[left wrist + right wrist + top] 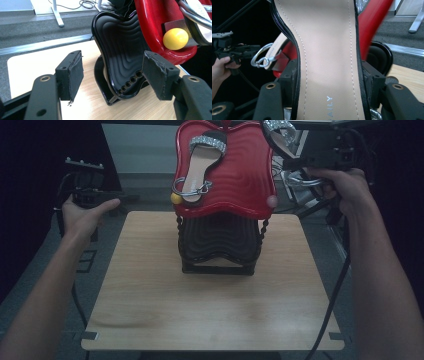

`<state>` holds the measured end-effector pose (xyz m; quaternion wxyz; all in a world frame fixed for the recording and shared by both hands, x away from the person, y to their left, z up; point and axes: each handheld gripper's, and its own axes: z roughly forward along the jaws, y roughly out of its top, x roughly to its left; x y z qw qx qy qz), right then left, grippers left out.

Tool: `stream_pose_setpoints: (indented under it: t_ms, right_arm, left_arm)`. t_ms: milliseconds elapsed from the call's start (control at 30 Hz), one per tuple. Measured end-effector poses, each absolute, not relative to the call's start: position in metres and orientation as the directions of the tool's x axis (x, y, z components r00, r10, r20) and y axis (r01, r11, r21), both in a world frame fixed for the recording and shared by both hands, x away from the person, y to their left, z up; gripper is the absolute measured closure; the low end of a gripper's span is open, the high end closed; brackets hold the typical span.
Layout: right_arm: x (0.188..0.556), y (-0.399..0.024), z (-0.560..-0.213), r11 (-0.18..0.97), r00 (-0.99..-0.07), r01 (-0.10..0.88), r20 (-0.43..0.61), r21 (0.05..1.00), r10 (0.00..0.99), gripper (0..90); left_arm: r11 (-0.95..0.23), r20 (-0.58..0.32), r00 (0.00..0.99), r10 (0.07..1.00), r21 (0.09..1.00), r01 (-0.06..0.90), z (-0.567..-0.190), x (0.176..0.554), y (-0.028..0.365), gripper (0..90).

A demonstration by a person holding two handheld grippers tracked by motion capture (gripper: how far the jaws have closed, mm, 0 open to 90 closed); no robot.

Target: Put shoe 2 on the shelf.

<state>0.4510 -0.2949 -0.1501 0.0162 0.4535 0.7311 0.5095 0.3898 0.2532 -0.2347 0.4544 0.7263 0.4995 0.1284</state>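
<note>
A two-tier rack stands at the back of the wooden table (200, 305), with a red tray (245, 175) tilted above a black tray (220, 240). One sandal (200, 165) with a glittery strap lies on the left half of the red tray. My right gripper (300, 157) is shut on a second sandal (281, 135) at the red tray's upper right; its beige insole (327, 50) sits between the jaws of the right gripper (329, 85). My left gripper (112, 75) is open and empty, held left of the rack (112, 197), facing the black tray (120, 45).
A yellow ball (176, 198) caps the red tray's lower left corner (175, 38), and a pink ball (271, 201) caps its lower right. The table's front half lies bare. Grey floor and white desk legs (56, 15) lie beyond the table.
</note>
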Motion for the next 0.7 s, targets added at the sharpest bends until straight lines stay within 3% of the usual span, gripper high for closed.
stream_pose_setpoints:
  t_ms: [700]
  right_arm:
    - [0.474,-0.219,-0.156,0.078,-0.549,0.659,0.408,0.748,0.729,42.7]
  left_arm:
    - [-0.098,-0.261,0.464,0.847,0.781,0.617,-0.236,0.39,0.255,33.7]
